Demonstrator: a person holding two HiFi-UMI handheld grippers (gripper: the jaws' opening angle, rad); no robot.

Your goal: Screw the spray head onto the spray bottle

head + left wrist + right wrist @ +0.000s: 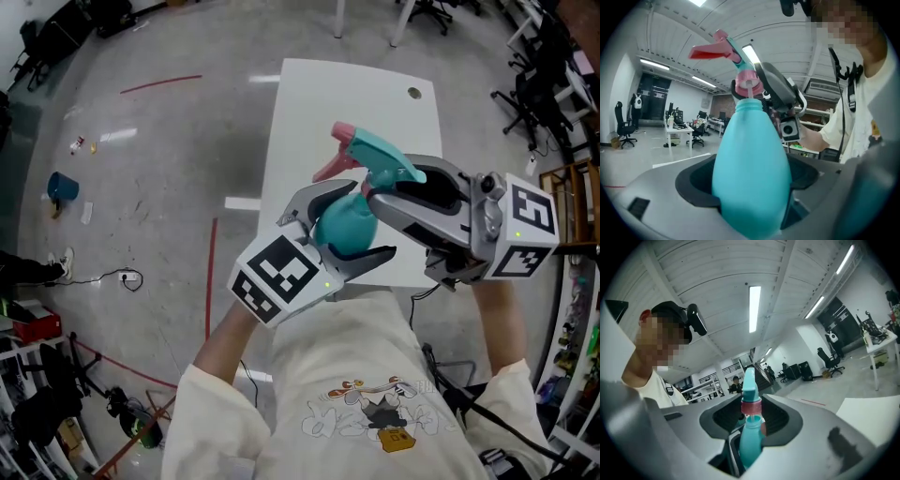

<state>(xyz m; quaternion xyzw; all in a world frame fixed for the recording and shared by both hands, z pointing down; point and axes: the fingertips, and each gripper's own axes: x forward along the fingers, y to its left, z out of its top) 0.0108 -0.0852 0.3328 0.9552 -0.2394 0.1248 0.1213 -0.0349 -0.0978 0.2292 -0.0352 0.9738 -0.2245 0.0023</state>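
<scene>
Head view: left gripper (373, 218) clamps spray bottle (342, 232) (right gripper (377, 187), spray head (382, 157)).

No legible text anywhere. Left marker cube (279, 279) and right marker cube (527, 223) show only square patterns; shirt print (370, 412) is a cartoon.

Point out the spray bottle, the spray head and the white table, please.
spray bottle (750, 164): left gripper view, on its teal belly.
spray head (386, 161): head view, on its teal top.
white table (309, 103): head view, on bare tabletop.
</scene>
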